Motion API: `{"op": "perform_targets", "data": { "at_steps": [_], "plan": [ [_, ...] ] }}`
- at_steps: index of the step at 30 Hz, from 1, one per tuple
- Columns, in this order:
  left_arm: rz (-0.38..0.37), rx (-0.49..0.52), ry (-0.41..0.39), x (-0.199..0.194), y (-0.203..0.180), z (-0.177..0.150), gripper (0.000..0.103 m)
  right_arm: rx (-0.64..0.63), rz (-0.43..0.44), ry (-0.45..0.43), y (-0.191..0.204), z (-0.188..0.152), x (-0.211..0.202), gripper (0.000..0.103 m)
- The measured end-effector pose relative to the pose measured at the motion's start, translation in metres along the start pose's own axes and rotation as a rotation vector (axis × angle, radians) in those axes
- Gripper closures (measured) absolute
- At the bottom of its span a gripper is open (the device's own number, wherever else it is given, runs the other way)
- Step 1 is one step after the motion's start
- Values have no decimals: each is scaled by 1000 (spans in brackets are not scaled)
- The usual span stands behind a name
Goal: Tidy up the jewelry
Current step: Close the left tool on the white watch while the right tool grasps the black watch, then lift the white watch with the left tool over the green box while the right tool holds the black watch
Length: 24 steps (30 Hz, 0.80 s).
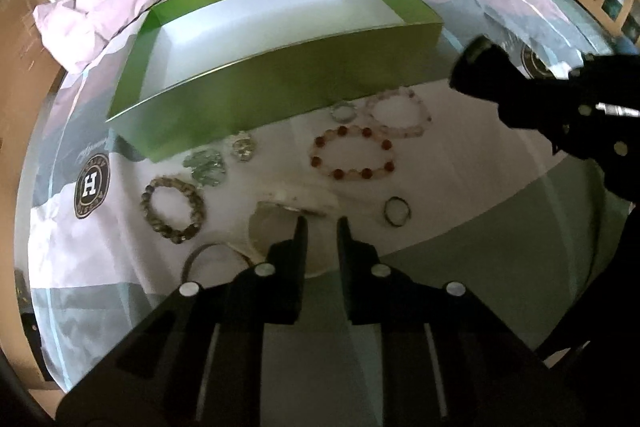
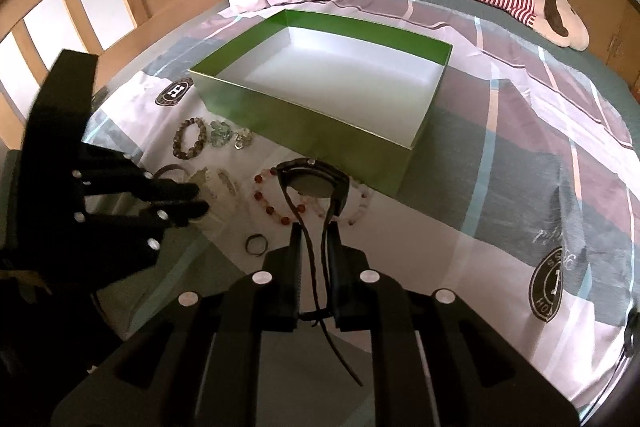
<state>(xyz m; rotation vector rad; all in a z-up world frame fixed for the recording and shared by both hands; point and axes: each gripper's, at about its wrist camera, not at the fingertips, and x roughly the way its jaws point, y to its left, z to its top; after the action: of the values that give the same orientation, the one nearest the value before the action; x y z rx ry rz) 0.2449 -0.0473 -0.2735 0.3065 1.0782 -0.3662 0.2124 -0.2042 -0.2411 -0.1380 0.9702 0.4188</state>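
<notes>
Green box (image 2: 332, 131) was empty; bracelets (image 1: 352, 155) lay near it. Right gripper (image 2: 314, 227) held corded pendant (image 2: 314, 183); left gripper (image 1: 322, 223) narrow, empty.

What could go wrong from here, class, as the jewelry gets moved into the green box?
1. The right gripper holds the dark cord necklace by its thin cords, so the pendant could swing or slip out before it clears the green box wall.
2. The dangling pendant hangs just above the red beaded bracelet and might snag it.
3. The left gripper, its fingers apart, hovers by a pale, blurred piece it may grab badly.
</notes>
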Motion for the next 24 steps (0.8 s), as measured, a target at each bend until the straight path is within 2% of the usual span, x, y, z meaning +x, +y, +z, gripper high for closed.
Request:
{"op": "perform_targets", "data": {
  "at_steps": [1, 5, 11, 12, 13, 14, 15, 16, 20, 24],
  "plan": [
    [-4, -13, 3, 1, 3, 0, 88, -3, 0, 0, 1, 0, 0, 91],
    [-21, -41, 7, 0, 4, -9, 102, -16, 5, -3, 6, 1, 0, 90],
    [-44, -70, 3, -7, 11, -8, 101, -23, 1, 0, 7, 1, 2, 90],
    [-34, -67, 2, -7, 11, -8, 97, -23, 0, 1, 7, 0, 2, 90],
    [-17, -64, -1, -7, 11, -8, 72, -23, 0, 3, 7, 0, 3, 90],
    [5, -64, -17, -8, 12, -7, 36, -23, 2, 7, 7, 0, 3, 90],
    [27, -57, -43, -11, 11, -6, 23, -23, 4, 9, 7, 0, 3, 90],
    [46, -46, -60, -13, 10, -5, 17, -23, 5, 9, 7, 0, 3, 90],
    [43, 6, -67, -11, 5, -1, 16, -28, 12, 14, 9, 0, 5, 90],
    [54, 20, -25, 9, 10, 1, 17, -28, 12, 15, 8, -1, 5, 90]
  ]
}}
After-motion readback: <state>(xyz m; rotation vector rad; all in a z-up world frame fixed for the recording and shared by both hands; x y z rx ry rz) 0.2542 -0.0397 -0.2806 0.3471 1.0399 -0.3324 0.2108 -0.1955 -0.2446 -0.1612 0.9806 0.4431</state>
